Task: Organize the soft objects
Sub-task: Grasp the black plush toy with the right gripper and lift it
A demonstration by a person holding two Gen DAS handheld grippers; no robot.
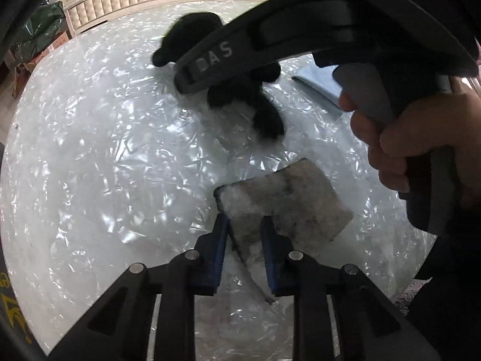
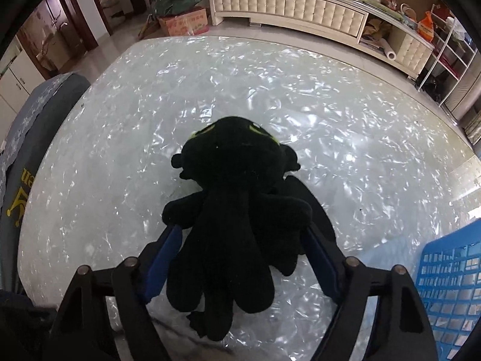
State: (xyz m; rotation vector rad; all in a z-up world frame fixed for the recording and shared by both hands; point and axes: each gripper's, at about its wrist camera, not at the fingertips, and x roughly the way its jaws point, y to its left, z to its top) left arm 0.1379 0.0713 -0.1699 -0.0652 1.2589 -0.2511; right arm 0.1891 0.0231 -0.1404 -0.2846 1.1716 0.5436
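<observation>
The left gripper point(image 1: 243, 234) is clamped on a grey fuzzy cloth point(image 1: 288, 198), lifting one edge. The right gripper point(image 2: 240, 252) straddles the black plush toy point(image 2: 237, 210), seemingly squeezing its body, probably for the blue basket point(image 2: 451, 288) just right of the toy.

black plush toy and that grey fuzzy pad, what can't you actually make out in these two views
- Black plush toy: in the left wrist view the right claw's body crosses its middle and it is blurred.
- Whether the right claw is pressing the toy: its body covers the pad faces.
- Grey fuzzy pad: left claw hides its near end; underside unseen.
- Blue basket: cut by the right wrist frame edge, contents unclear.
</observation>
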